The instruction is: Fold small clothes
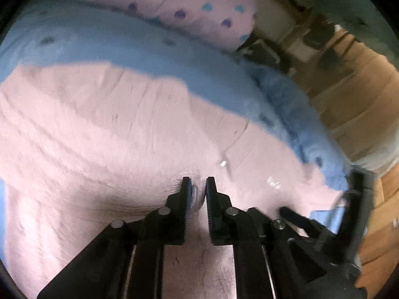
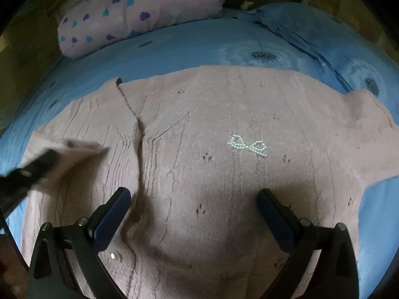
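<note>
In the left wrist view, the left gripper [image 1: 198, 186] has its fingers [image 1: 185, 194] closed on a fold of the pink sweater [image 1: 99, 129], which lies spread over the blue bed [image 1: 112, 47]. A pillow [image 1: 189, 7] (pink, heart-printed) sits at the far edge. The right gripper [image 1: 324, 224] shows blurred at the near right.

In the right wrist view, the right gripper [image 2: 194, 211] hovers over the sweater [image 2: 199, 124] with fingers [image 2: 112, 216] wide apart, holding nothing. A pearl bow [image 2: 248, 145] lies on the knit. At left, the left gripper [image 2: 47, 157] lifts a sweater edge.
</note>
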Motion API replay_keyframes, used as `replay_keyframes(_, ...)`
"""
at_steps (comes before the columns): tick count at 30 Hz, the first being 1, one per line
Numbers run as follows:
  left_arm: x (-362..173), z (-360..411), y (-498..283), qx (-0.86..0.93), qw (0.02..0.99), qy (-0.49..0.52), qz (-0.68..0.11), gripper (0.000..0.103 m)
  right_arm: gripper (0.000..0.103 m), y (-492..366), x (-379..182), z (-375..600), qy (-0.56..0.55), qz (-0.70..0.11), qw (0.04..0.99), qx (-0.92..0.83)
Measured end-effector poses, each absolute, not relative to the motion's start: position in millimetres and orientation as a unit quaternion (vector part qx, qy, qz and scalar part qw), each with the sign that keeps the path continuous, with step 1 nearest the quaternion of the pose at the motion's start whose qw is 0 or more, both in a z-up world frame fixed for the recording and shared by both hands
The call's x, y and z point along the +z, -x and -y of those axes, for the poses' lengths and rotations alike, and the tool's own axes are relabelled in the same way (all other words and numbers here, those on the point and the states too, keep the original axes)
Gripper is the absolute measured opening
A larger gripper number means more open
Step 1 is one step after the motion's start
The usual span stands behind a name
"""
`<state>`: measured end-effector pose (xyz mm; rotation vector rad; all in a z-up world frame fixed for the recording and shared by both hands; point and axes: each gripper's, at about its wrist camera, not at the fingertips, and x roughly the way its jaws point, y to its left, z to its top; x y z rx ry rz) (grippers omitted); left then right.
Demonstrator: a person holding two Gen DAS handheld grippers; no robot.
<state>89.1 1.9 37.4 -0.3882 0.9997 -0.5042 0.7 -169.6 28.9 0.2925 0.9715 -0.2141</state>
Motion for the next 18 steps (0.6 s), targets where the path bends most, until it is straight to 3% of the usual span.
replay_keyframes(1,30,-2,-90,-0.239,0.816,0.196,-0.488,0.011,0.102,0,30,170,-0.141,-0.464,0.869,-0.102)
replay_keyframes(3,12,-15,-87,-0.26,0.763,0.294,-0.513,0.019,0.101,0,30,171,-0.144,-0.462,0.87,-0.099)
replay_keyframes(7,-9,-55,-53,-0.232,0.71,0.445,-0.493,0.022,0.096,0,33,165,-0.142,-0.452,0.876,-0.093)
replay_keyframes(8,-7,-58,-48,-0.211,0.718,0.435,-0.5,0.022,0.095,1,35,162,-0.141,-0.445,0.88,-0.086)
replay_keyframes(10,15,-61,-34,-0.175,0.781,0.358,-0.481,0.023,0.081,3,41,155,-0.14,-0.416,0.897,-0.057)
replay_keyframes(13,39,-58,-11,-0.103,0.859,0.221,-0.451,0.026,0.072,2,47,141,-0.145,-0.36,0.922,-0.008)
replay_keyframes(16,52,-62,3,-0.015,0.892,0.116,-0.436,0.026,0.061,-19,44,123,-0.14,-0.403,0.904,0.019)
replay_keyframes(18,57,-59,5,0.065,0.907,0.014,-0.416,0.026,0.061,-33,41,109,-0.142,-0.423,0.894,0.034)
